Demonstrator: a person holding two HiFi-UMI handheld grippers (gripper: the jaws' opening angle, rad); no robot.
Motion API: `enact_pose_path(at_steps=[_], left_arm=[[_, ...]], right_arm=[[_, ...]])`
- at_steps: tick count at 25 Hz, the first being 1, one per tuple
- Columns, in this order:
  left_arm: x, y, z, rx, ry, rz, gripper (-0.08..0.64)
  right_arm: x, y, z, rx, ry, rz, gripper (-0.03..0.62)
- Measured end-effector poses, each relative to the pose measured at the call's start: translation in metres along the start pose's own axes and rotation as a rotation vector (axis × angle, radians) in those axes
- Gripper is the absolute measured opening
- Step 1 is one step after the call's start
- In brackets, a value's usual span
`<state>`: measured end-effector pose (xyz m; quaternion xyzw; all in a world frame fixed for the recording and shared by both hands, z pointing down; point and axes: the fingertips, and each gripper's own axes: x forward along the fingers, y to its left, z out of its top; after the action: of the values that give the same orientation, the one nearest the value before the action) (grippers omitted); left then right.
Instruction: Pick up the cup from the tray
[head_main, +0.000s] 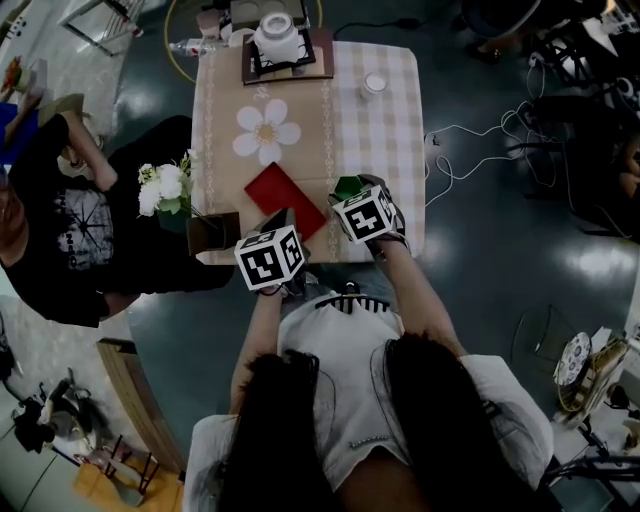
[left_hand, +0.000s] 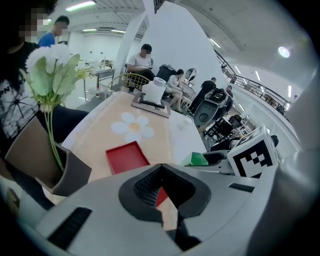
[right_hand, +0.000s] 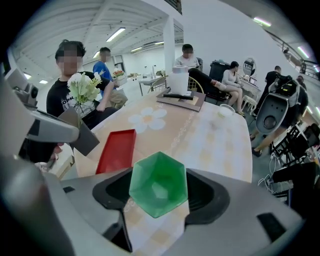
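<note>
1. Your right gripper (right_hand: 160, 194) is clamped on the green cup (right_hand: 158, 180). One jaw presses on each side of it, and its open mouth faces the camera.
2. The cup is off the red tray (right_hand: 116, 150), just to the tray's right, over the near edge of the table (right_hand: 220, 145). From the head view I can't tell whether it is clear of the cloth or resting on it.
3. Your left gripper (left_hand: 162, 194) is at the tray's near end with its jaws drawn together. Only a thin slit shows between them, and nothing is held there.
4. The tray lies flat on the table, and what shows of it looks bare.
5. Left of the tray, a brown box (left_hand: 37, 160) stands at the table's edge and holds white flowers (right_hand: 84, 86).
6. Beyond the tray, a daisy mat (right_hand: 147, 119) lies flat on the cloth.
7. Right of and beyond the daisy mat, a small white bowl (right_hand: 226, 110) sits on the checked part of the cloth, well apart from the tray.
8. At the far end, past the daisy mat, a white pot (right_hand: 178, 80) stands on a dark board (right_hand: 181, 101).
9. A person in a black shirt (right_hand: 60, 100) sits left of the tray, close behind the flowers.
</note>
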<state>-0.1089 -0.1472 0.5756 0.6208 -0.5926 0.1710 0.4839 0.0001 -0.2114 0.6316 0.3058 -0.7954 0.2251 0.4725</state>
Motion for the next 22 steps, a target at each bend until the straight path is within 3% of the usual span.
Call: enact_pose_path(at_steps=[22], left_arm=[[-0.006, 0.009, -0.016, -0.023, 0.027, 0.015, 0.008]], right_arm=[[0.007, -0.003, -0.02, 0.038, 0.012, 0.017, 0.322]])
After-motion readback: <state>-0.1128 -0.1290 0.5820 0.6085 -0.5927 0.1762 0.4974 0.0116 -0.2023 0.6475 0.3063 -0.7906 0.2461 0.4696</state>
